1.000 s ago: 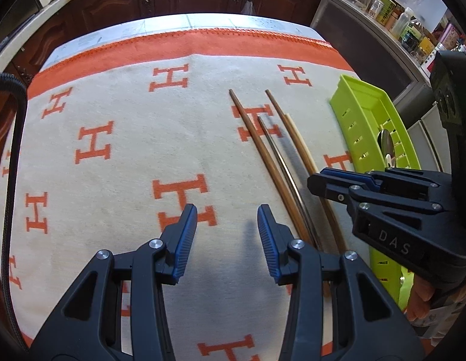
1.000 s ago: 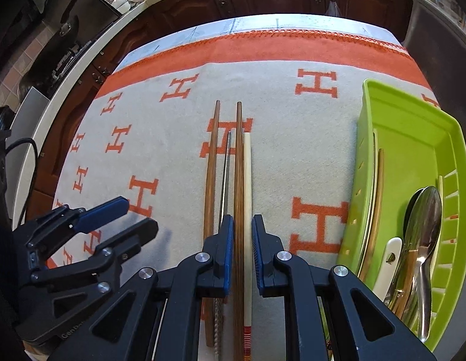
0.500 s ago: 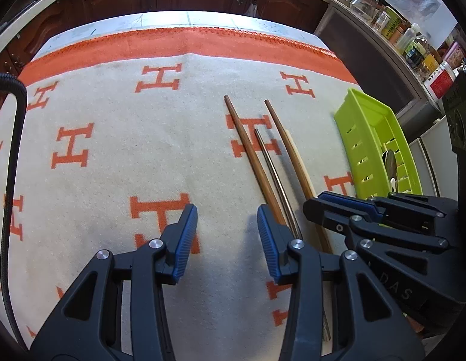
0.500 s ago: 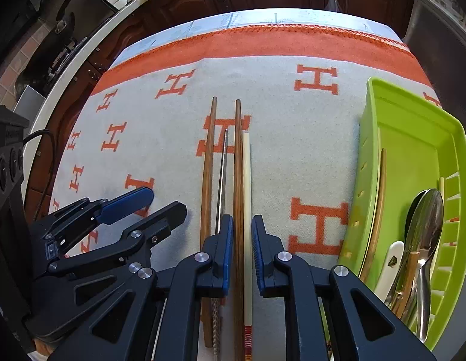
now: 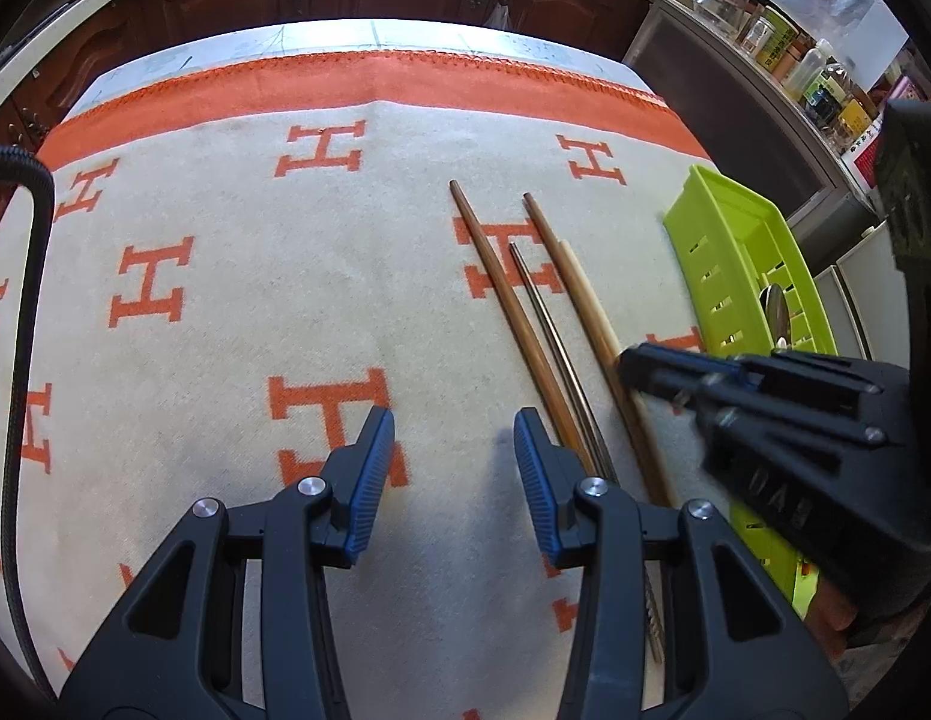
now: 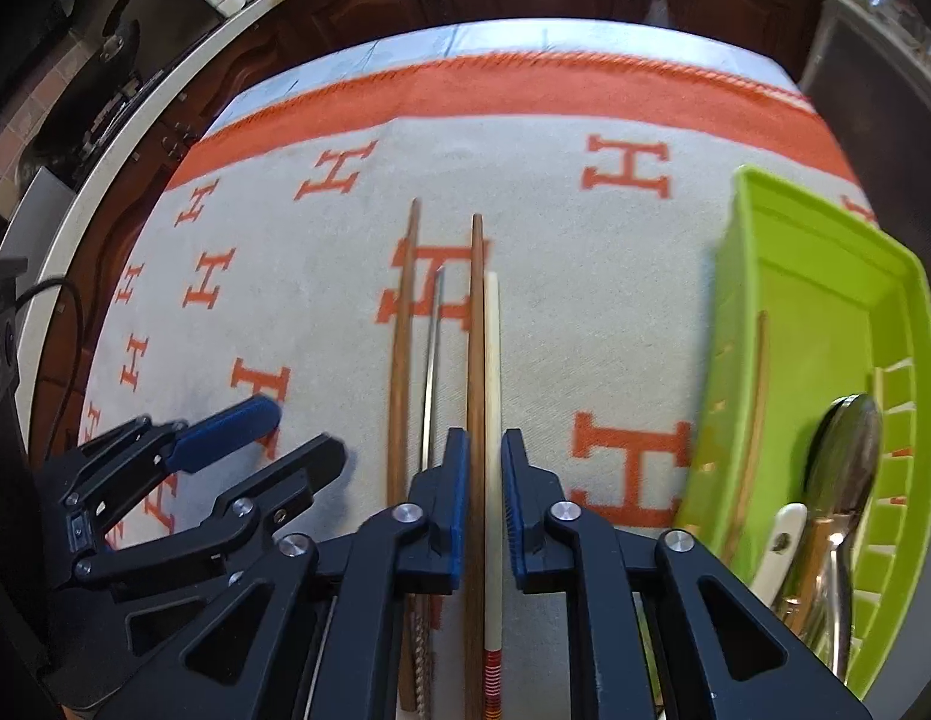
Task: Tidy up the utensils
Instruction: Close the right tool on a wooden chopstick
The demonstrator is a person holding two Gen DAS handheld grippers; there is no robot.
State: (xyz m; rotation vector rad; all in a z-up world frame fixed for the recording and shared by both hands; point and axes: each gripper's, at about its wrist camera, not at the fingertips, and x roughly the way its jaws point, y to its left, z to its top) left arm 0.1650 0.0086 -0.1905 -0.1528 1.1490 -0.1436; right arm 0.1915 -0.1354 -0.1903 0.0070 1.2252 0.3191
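Several chopsticks lie side by side on the cloth: two brown wooden ones (image 6: 476, 330) (image 6: 400, 330), a thin metal one (image 6: 430, 360) and a pale one with a red-striped end (image 6: 493, 360). My right gripper (image 6: 484, 468) is low over them, its jaws narrowly open around a brown chopstick and the pale one, not closed on them. My left gripper (image 5: 453, 456) is open and empty over the cloth, left of the chopsticks (image 5: 507, 300). The right gripper also shows in the left wrist view (image 5: 639, 369). A green tray (image 6: 825, 312) holds spoons (image 6: 843, 456) and other utensils.
The table is covered by a cream cloth with orange H marks and an orange band (image 5: 345, 84). Dark cabinets stand behind. Jars and bottles (image 5: 813, 60) crowd a counter at the far right. A black cable (image 5: 27, 300) runs along the left.
The right gripper's jaws have opened slightly around the chopsticks. The left gripper has shifted right, closer to the chopsticks and the right gripper.
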